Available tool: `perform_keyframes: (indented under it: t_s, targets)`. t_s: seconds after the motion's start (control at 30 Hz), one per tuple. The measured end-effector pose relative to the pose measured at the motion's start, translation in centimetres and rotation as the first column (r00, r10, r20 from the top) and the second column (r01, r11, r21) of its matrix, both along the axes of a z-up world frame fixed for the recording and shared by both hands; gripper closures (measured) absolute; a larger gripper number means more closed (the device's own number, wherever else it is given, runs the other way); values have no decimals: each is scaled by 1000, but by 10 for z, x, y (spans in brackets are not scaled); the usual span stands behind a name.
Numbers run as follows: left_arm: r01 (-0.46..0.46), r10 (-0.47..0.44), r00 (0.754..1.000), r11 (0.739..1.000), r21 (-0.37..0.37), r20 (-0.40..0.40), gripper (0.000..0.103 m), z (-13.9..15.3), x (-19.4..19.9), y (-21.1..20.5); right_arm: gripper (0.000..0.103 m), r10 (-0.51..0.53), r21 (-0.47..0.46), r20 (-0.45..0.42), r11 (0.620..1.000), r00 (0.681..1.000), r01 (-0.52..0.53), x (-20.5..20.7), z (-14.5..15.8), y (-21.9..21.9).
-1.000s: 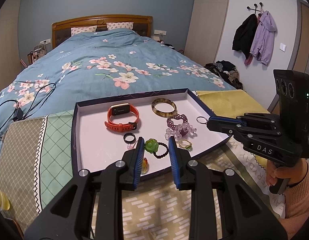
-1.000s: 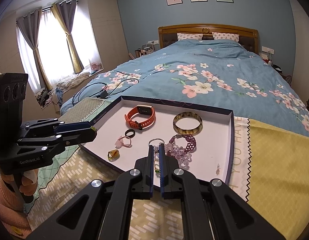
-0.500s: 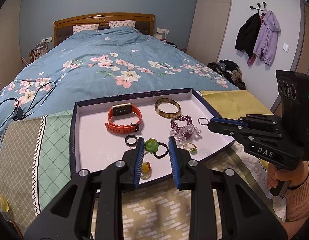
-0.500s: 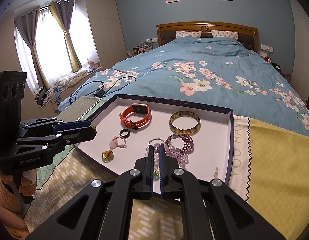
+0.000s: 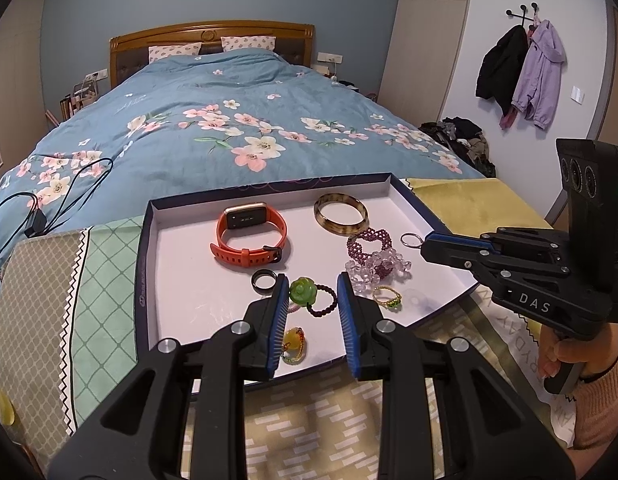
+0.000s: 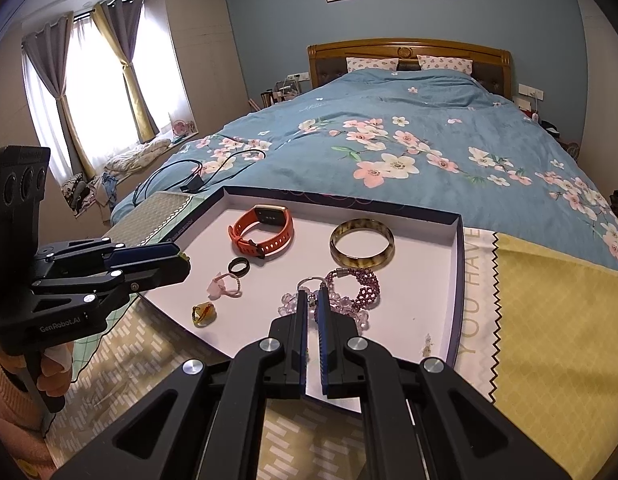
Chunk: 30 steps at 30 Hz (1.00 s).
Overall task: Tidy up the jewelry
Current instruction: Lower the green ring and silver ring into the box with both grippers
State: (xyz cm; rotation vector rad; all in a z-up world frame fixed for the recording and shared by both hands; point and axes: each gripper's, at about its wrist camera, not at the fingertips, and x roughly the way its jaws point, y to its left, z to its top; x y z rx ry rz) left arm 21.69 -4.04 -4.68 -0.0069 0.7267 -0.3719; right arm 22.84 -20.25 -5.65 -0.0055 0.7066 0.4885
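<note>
Left wrist view is showing the left claw point(image 5: 311, 300) standing partly open, gripping nothing, over the green rose-bead bracelet point(image 5: 309, 294) lying in the shallow dark-rimmed white tray point(image 5: 181, 280). The right claw point(image 5: 425, 245) is staying fully closed, apparently pinching the small silver key ring point(image 5: 410, 239) beside the purple beaded bracelet point(image 5: 367, 242).

A bed point(image 5: 213, 128) with a floral quilt fills the blue-walled room. Daylight comes through a curtained window point(image 6: 97, 80) (coats point(image 5: 521, 68) hang opposite).
</note>
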Motion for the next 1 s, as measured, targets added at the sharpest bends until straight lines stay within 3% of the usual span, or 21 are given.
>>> perform_keyframes:
  t_s: [1.0]
  targets:
    - [-34,35,999,999,10,-39,78,-18,19,-1,100,-17,2,-46,1000,999,17,20,-11,-1]
